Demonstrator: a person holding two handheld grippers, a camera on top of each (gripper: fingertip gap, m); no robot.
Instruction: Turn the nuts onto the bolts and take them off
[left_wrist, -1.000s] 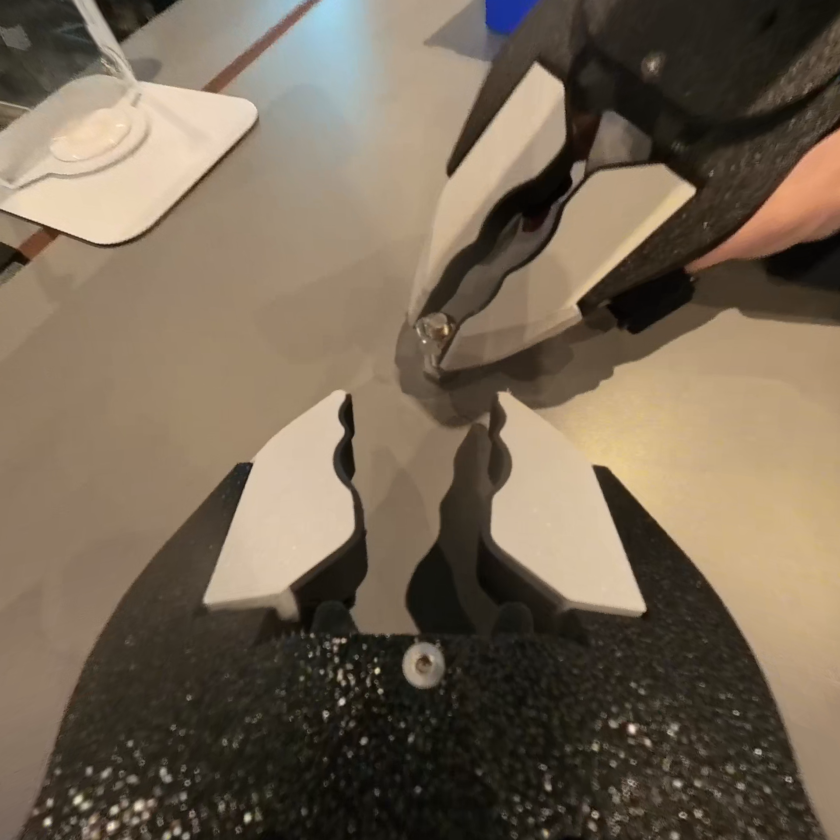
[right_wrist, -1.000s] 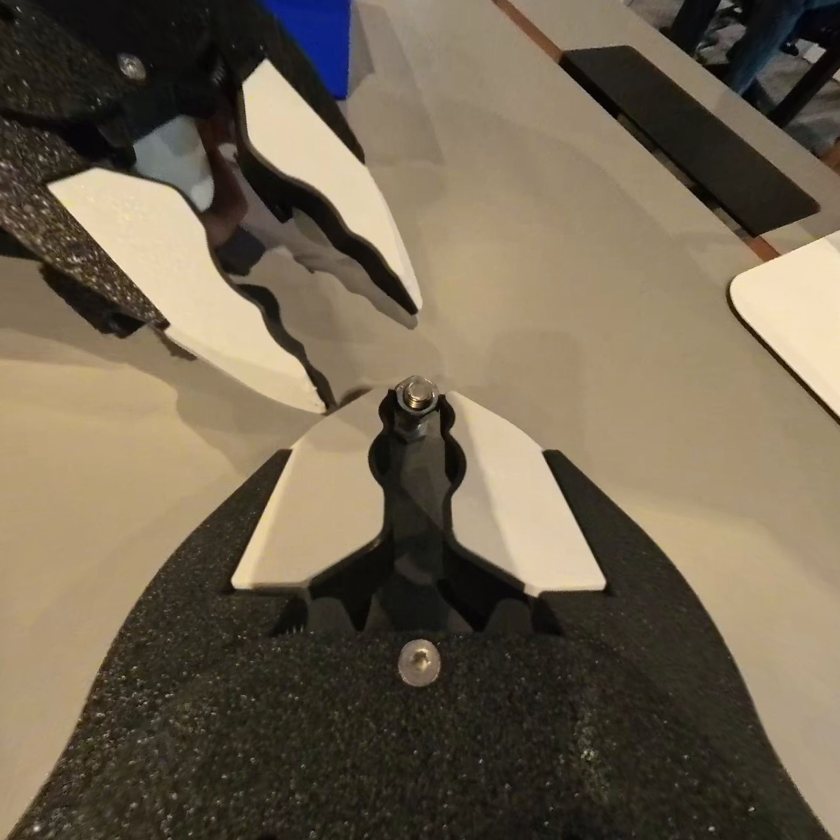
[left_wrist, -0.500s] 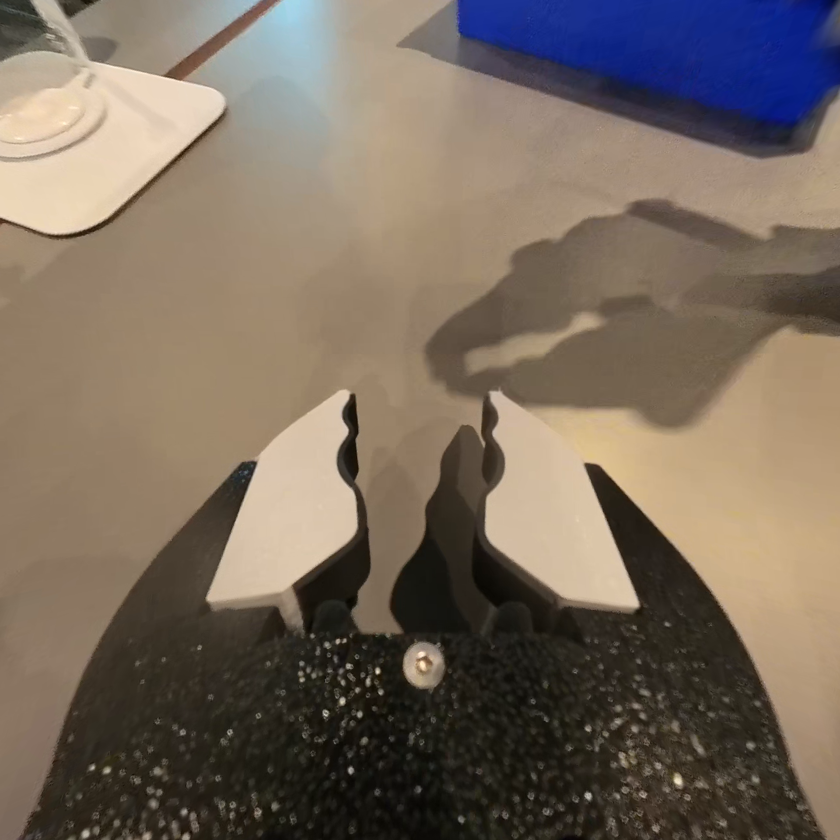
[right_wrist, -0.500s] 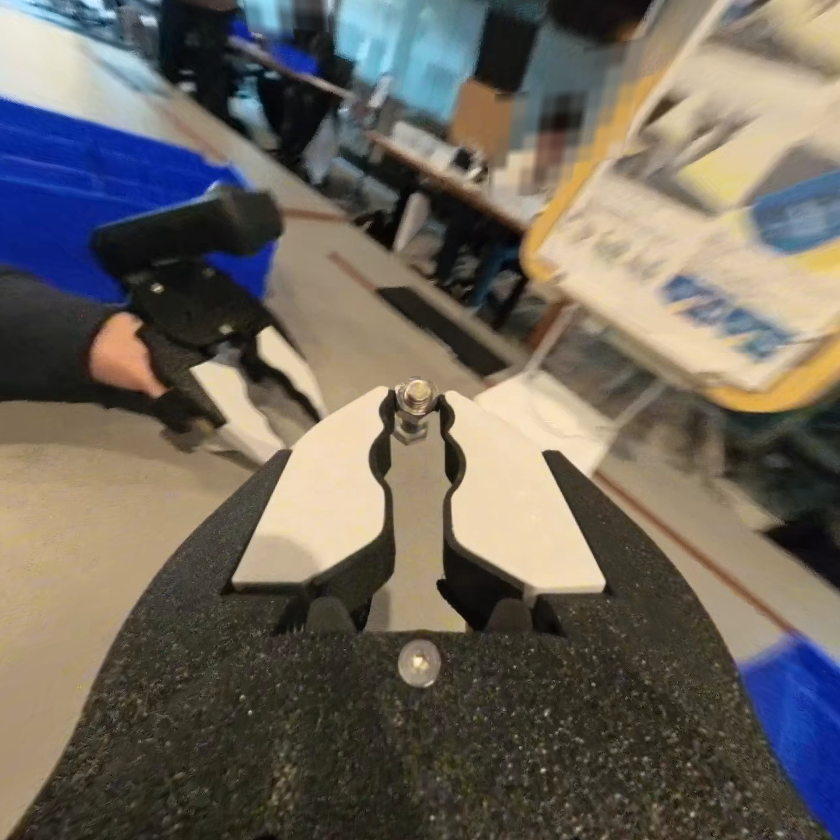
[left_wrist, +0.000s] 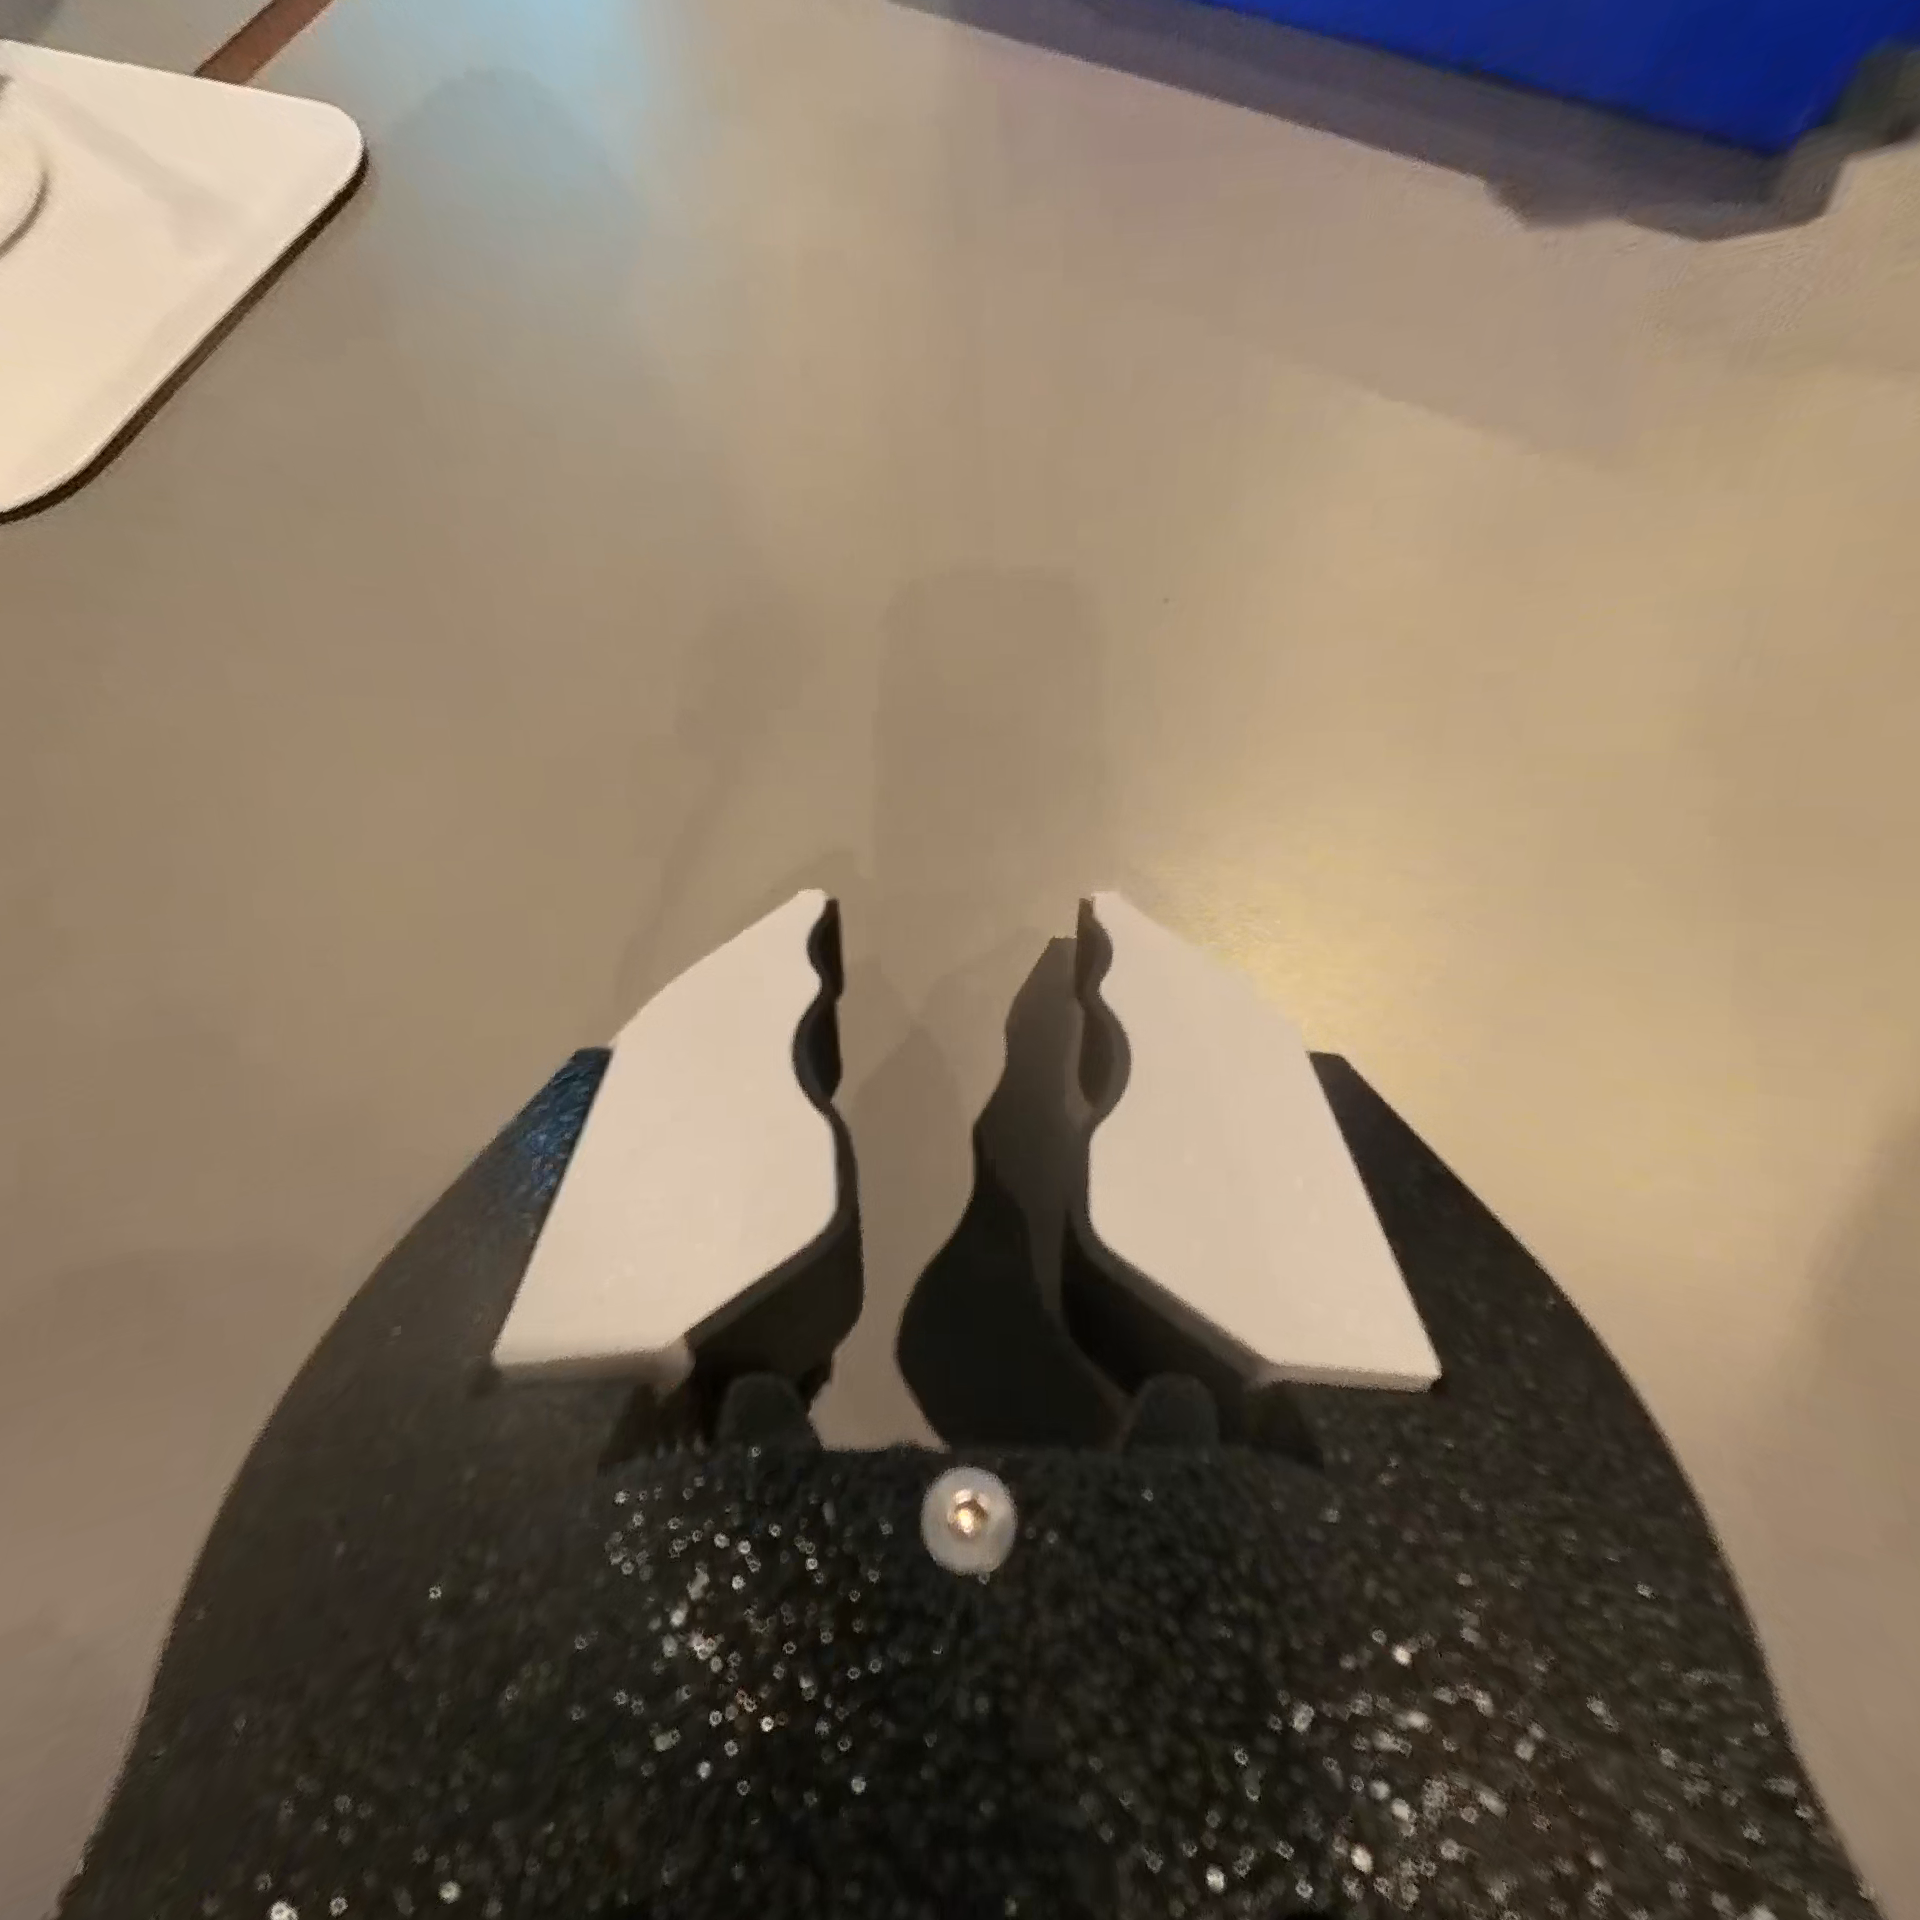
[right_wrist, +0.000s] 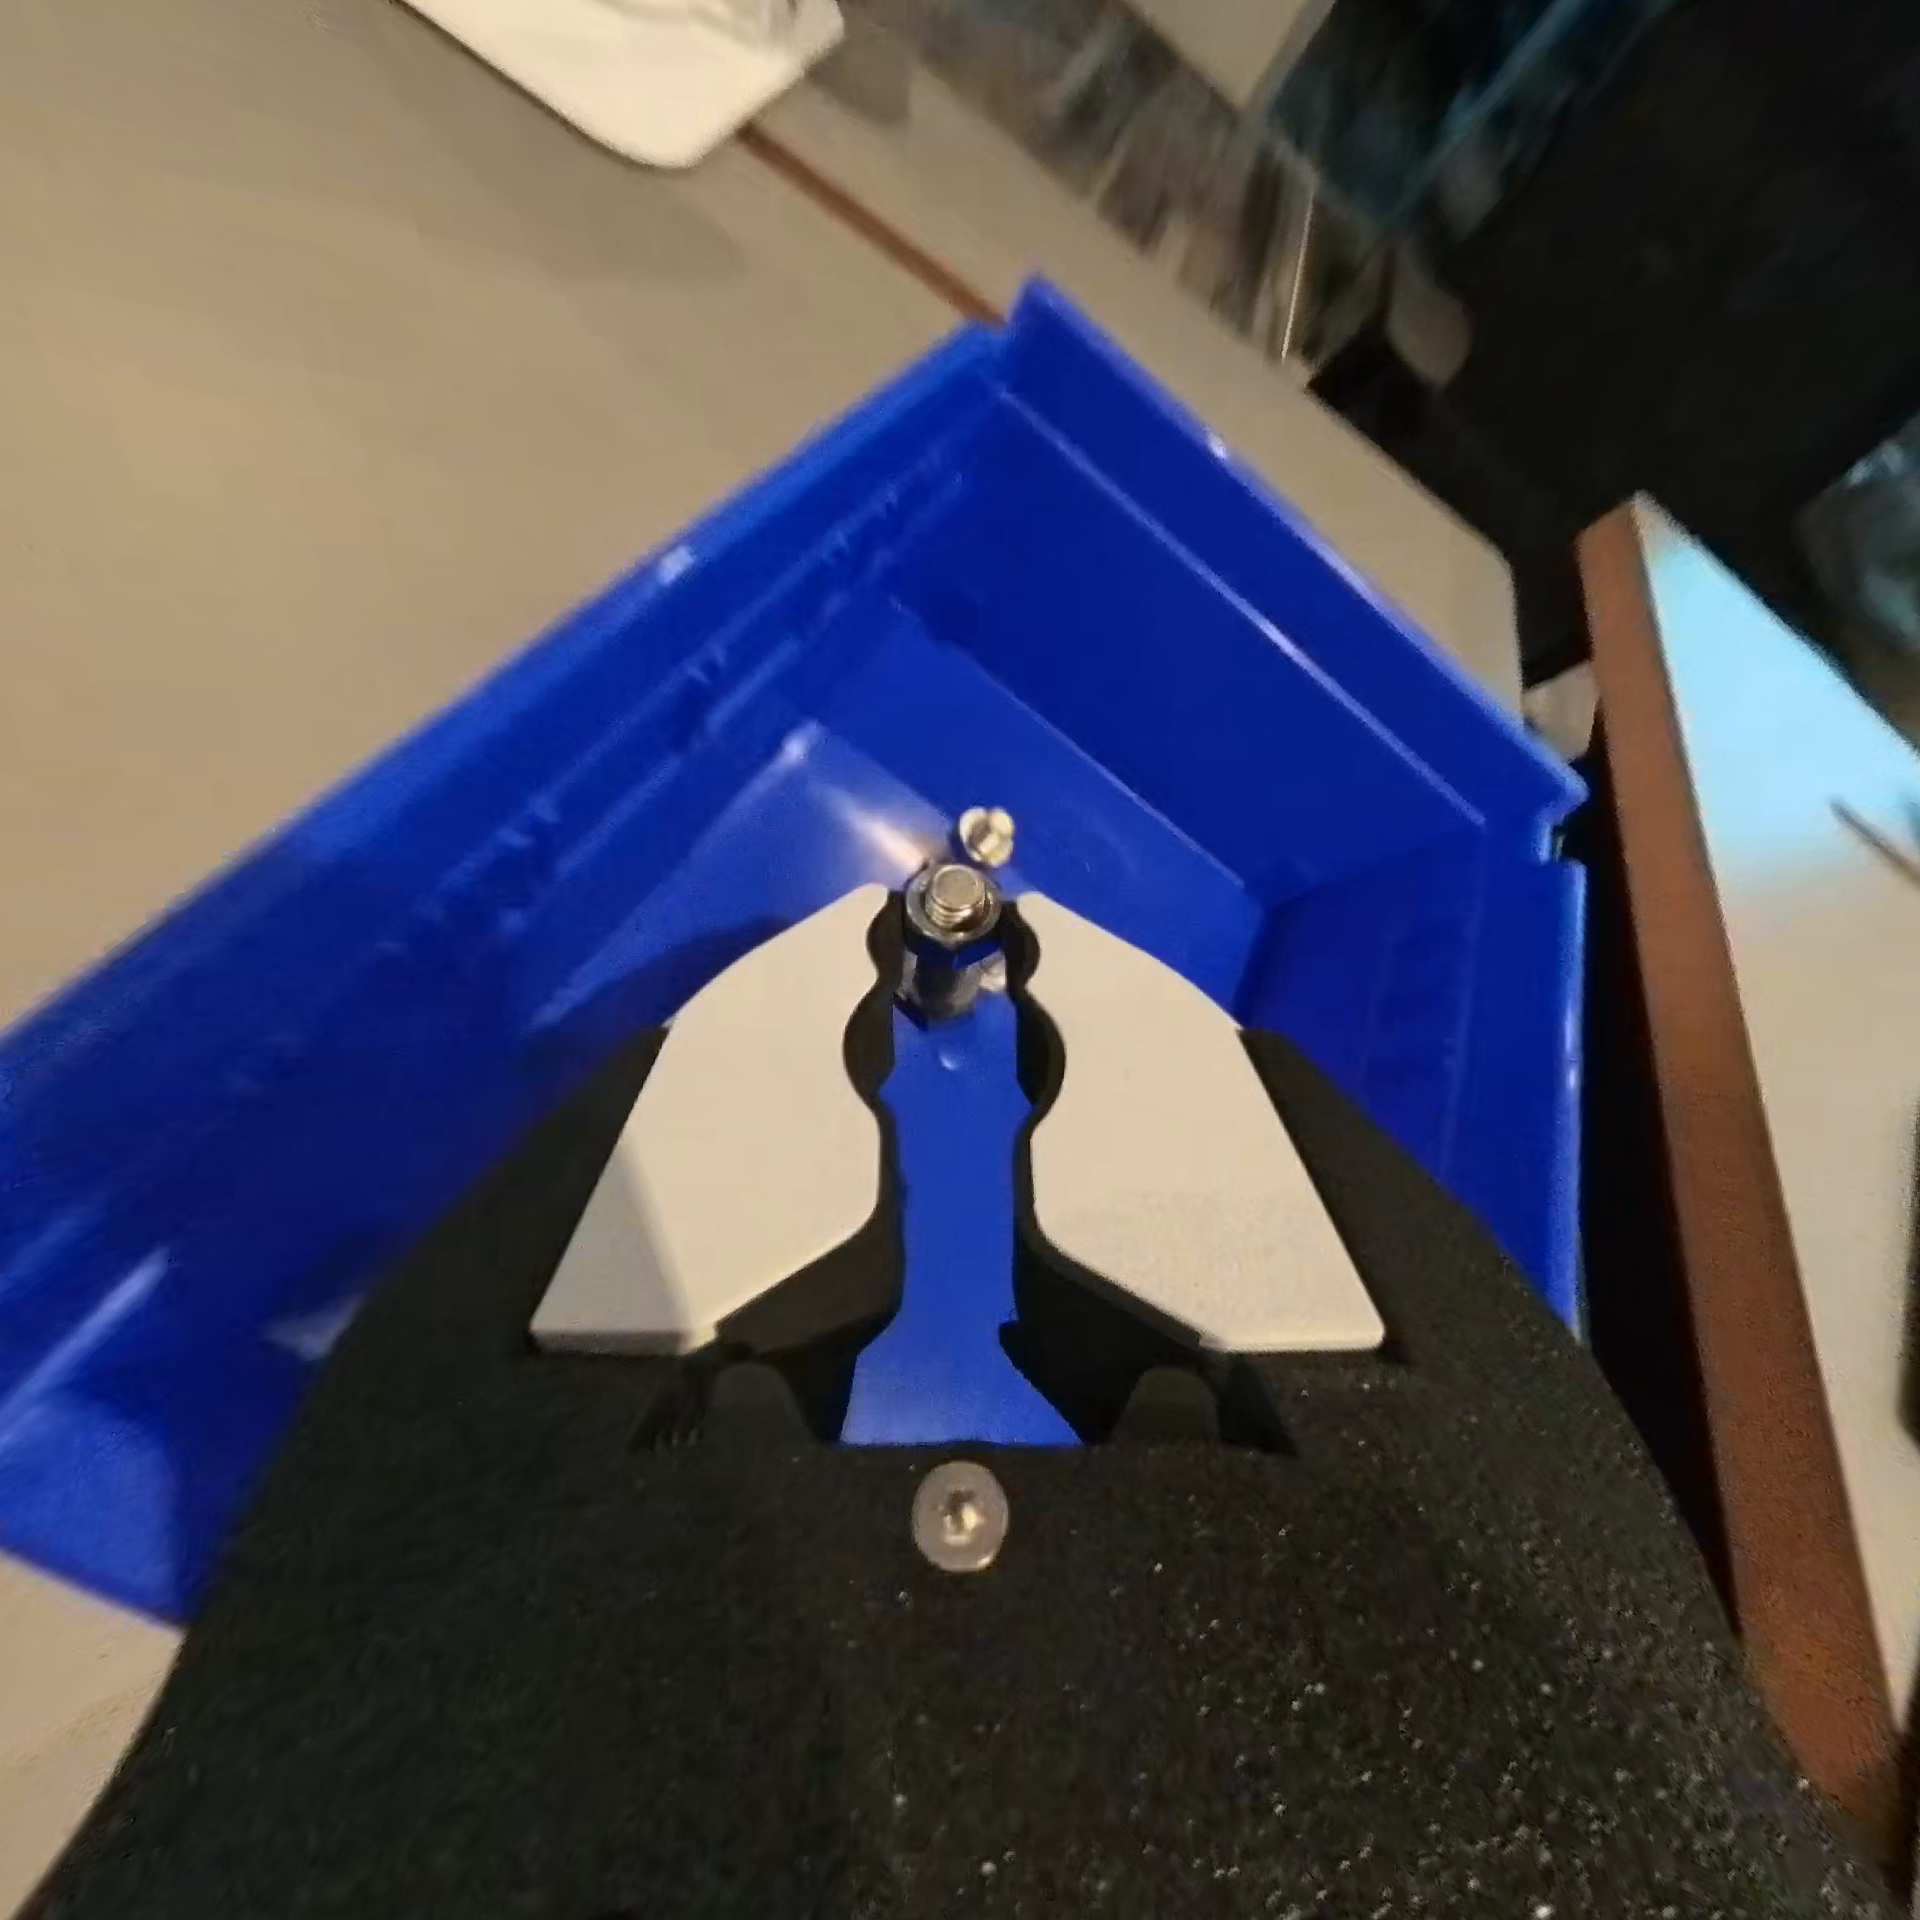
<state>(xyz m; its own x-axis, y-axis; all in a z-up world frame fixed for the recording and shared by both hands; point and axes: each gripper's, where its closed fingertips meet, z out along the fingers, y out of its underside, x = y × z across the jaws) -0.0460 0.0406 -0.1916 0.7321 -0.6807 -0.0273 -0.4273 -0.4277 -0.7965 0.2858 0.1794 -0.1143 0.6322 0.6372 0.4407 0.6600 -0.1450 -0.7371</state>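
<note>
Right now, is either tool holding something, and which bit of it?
The right tool pinches a small silver metal bolt with a nut on it, gripped by its shank at the fingertips, above the blue plastic bin. The left tool is open and holds nothing.

Both grippers are sparkly black with pale grey fingers (left_wrist: 1236, 1164). The bolt (right_wrist: 951, 935) is shiny silver. The bin (right_wrist: 1091, 582) at twelve o'clock is bright blue; the table (left_wrist: 520, 623) is plain beige-grey.

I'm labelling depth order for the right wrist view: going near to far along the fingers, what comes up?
Right gripper → silver bolt with its nut held at the fingers' tips → small loose silver piece on the bin floor → blue plastic bin's far corner wall.
</note>
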